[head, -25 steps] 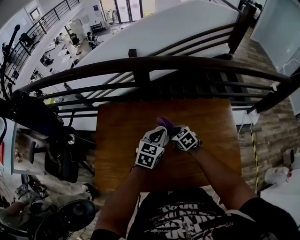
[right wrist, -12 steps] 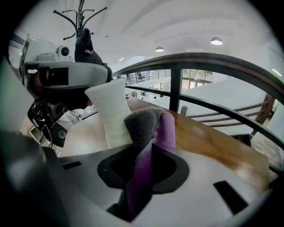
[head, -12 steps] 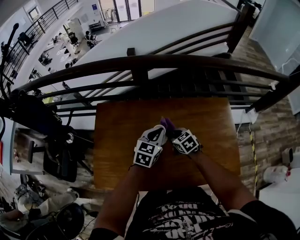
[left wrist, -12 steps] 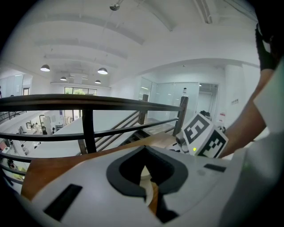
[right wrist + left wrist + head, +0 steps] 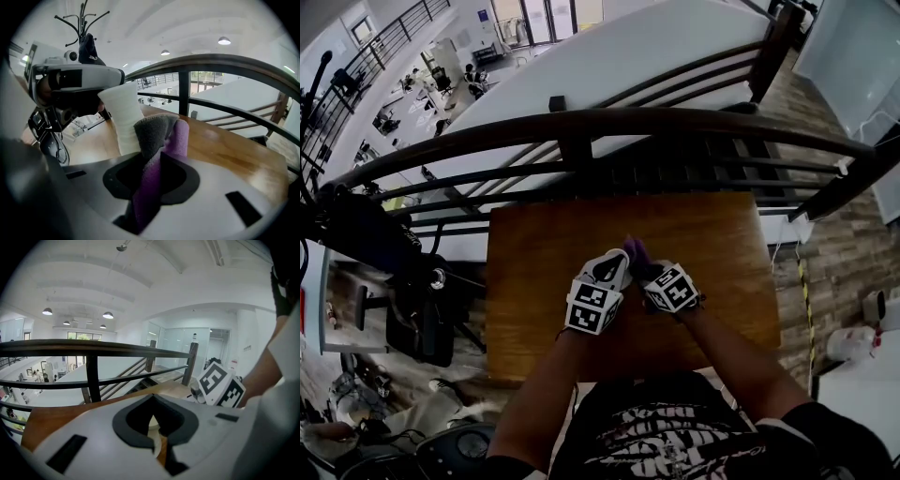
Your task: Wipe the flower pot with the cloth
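A white flower pot stands on the wooden table. My left gripper is shut on its rim; in the left gripper view a cream edge of the pot shows between its jaws. My right gripper is shut on a grey and purple cloth, whose top lies against the pot's right side. In the head view both grippers sit side by side at the table's middle, left gripper and right gripper, with the cloth poking out between them. There the pot is hidden.
A dark curved railing with horizontal bars runs along the table's far edge, with a drop to a lower floor behind it. A coat stand rises at the left. The person's arms reach in from the near edge.
The right gripper has rolled a little with the cloth at the pot. The left gripper has kept still.
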A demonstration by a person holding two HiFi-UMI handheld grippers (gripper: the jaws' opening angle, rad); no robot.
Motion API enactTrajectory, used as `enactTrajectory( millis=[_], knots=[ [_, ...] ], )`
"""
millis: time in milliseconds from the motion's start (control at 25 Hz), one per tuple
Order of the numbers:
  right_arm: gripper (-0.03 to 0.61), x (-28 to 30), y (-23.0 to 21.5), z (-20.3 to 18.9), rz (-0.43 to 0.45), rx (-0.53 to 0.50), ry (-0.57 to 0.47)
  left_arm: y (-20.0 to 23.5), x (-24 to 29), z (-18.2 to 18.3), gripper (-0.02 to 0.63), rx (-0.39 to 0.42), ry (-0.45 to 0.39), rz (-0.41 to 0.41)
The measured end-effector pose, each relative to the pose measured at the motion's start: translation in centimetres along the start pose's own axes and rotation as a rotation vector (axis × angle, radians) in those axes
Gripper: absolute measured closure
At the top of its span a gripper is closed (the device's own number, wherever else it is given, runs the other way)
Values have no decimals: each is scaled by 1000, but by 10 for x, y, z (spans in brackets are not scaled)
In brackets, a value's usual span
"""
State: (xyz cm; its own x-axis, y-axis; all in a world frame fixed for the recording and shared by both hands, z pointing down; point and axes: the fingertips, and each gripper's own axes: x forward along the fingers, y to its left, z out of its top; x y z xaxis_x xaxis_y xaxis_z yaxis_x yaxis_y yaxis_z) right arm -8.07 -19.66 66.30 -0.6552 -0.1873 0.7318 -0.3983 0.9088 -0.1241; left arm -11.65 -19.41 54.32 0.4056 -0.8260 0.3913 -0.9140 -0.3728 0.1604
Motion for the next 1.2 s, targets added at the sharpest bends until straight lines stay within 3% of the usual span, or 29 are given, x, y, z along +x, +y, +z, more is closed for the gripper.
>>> enactTrajectory(
  millis=[1200],
  knots=[
    [508, -7, 44, -25, 81, 24, 16, -1, 0, -4, 615, 0, 6, -19]
  ],
)
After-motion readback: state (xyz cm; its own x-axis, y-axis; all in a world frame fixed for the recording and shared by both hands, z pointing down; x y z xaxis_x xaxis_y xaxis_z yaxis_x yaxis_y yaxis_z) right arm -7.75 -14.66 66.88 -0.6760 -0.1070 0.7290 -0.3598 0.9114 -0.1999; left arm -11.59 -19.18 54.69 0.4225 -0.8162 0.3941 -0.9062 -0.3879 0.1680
